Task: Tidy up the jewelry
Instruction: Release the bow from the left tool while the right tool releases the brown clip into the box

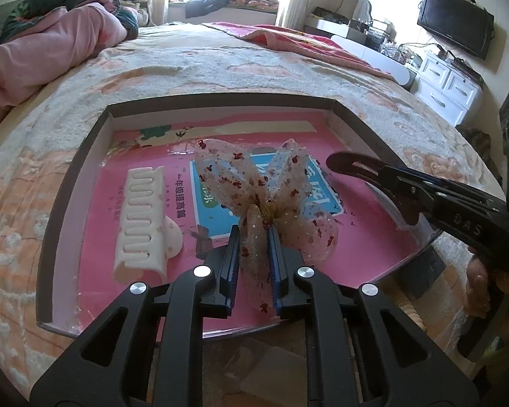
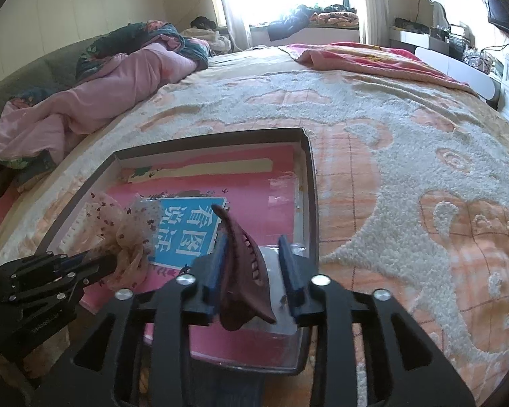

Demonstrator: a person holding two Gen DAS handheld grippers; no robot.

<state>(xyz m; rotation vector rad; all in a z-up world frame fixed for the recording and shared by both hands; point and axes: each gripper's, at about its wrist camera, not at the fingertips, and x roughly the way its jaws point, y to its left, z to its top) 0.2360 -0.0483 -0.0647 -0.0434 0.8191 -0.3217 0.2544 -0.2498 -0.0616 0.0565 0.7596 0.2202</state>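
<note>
A shallow dark-rimmed box [image 1: 64,183] with a pink printed bottom lies on the bed. My left gripper [image 1: 252,234] is shut on a beige floral bow hair tie [image 1: 254,183], held over the box's middle; it also shows in the right wrist view [image 2: 129,234]. A white claw hair clip [image 1: 142,217] lies in the box to the left of it. My right gripper [image 2: 252,247] holds a dark maroon claw hair clip [image 2: 241,271] between its fingers over the box's right near corner; the clip also shows in the left wrist view [image 1: 363,169].
The box [image 2: 310,183] sits on a peach and white textured bedspread [image 2: 407,169]. A pink quilt [image 2: 95,95] is heaped at the far left, a red blanket [image 2: 363,57] at the far right. White drawers [image 1: 448,84] and a TV [image 1: 454,22] stand beyond the bed.
</note>
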